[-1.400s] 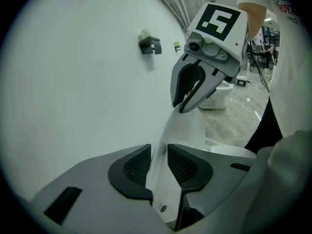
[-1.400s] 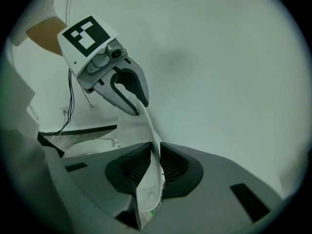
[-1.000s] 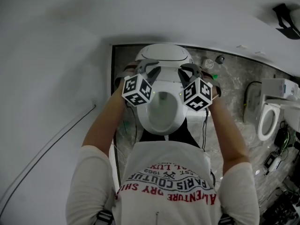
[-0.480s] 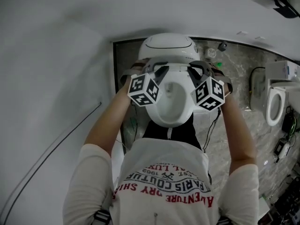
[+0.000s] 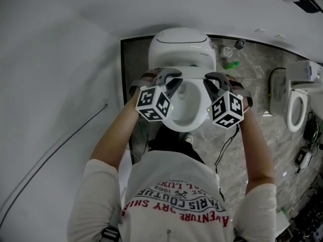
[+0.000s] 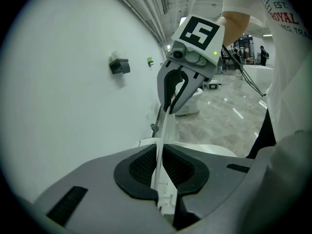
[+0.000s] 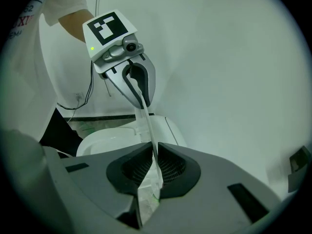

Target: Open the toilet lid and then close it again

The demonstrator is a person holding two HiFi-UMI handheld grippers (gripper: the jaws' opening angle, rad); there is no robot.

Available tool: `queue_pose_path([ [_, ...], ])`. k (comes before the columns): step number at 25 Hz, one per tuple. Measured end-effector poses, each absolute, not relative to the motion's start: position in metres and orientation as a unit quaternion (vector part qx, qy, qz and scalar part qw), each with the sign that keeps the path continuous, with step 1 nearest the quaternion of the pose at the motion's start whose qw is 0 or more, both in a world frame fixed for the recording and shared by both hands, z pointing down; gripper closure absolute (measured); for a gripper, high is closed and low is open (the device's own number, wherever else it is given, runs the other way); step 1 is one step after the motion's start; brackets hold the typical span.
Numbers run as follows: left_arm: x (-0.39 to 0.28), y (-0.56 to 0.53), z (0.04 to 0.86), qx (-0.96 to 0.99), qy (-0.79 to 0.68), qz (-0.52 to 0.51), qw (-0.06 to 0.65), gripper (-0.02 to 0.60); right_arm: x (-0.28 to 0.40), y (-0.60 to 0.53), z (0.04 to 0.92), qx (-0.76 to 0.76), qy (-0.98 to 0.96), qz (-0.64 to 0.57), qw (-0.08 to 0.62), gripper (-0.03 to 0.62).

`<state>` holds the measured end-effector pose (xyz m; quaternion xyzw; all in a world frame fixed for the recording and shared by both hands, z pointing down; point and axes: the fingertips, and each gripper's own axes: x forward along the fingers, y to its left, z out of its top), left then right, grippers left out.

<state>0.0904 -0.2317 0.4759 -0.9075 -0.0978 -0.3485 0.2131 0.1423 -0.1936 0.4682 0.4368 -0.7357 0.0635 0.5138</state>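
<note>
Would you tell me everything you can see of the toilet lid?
The toilet lid is white, smooth plastic by its look, seen as a thin edge. It is lifted clear of the seat, its exact tilt unclear. The left gripper, whose jaws have just been closing, and the right gripper each pinch that edge between their pads.

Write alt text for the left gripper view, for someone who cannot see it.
The left gripper, its jaws having just closed further, pinches the thin white edge of the toilet lid, which runs up to the right gripper, also clamped on it. A white wall fills the left; marbled floor lies right.
</note>
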Motion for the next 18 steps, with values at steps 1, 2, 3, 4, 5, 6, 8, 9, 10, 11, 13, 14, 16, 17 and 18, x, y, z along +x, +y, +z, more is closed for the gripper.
queue_pose_path([
  [1,0.088,-0.227,0.477,-0.906,-0.095,-0.35,0.218,0.538,0.14,-0.189,0.469,0.435,-0.736,0.059,0.515,0.563],
  [2,0.085,-0.223,0.477,-0.905,-0.092,-0.35,0.222,0.538,0.137,-0.185,0.47,0.435,-0.736,0.055,0.516,0.563],
  [3,0.083,-0.219,0.478,-0.905,-0.088,-0.35,0.225,0.538,0.135,-0.18,0.47,0.434,-0.737,0.051,0.516,0.563],
  [4,0.079,-0.214,0.478,-0.905,-0.084,-0.351,0.227,0.538,0.131,-0.175,0.471,0.433,-0.737,0.048,0.516,0.563],
  [5,0.075,-0.208,0.479,-0.905,-0.08,-0.351,0.228,0.538,0.127,-0.169,0.472,0.432,-0.738,0.045,0.516,0.563],
  [6,0.07,-0.202,0.481,-0.904,-0.076,-0.353,0.229,0.538,0.122,-0.163,0.474,0.431,-0.739,0.041,0.516,0.563],
  [8,0.062,-0.19,0.484,-0.903,-0.067,-0.356,0.23,0.535,0.114,-0.151,0.477,0.432,-0.739,0.031,0.516,0.563],
  [9,0.059,-0.185,0.485,-0.903,-0.063,-0.358,0.231,0.534,0.111,-0.145,0.478,0.433,-0.738,0.026,0.516,0.563],
  [10,0.057,-0.179,0.486,-0.902,-0.059,-0.361,0.23,0.532,0.108,-0.139,0.48,0.434,-0.737,0.022,0.517,0.563],
  [11,0.054,-0.174,0.488,-0.901,-0.055,-0.363,0.229,0.531,0.105,-0.133,0.481,0.435,-0.736,0.02,0.518,0.563],
  [13,0.047,-0.163,0.492,-0.902,-0.048,-0.368,0.221,0.527,0.098,-0.122,0.486,0.434,-0.736,0.02,0.519,0.563],
  [14,0.042,-0.157,0.495,-0.903,-0.046,-0.369,0.217,0.525,0.094,-0.117,0.489,0.432,-0.737,0.022,0.519,0.562],
  [16,0.032,-0.145,0.503,-0.903,-0.043,-0.371,0.214,0.52,0.084,-0.104,0.497,0.427,-0.74,0.025,0.519,0.562],
  [17,0.028,-0.138,0.508,-0.902,-0.042,-0.372,0.215,0.517,0.079,-0.097,0.502,0.423,-0.741,0.026,0.521,0.562],
  [18,0.023,-0.13,0.513,-0.901,-0.042,-0.373,0.217,0.515,0.074,-0.089,0.508,0.418,-0.741,0.024,0.524,0.562],
])
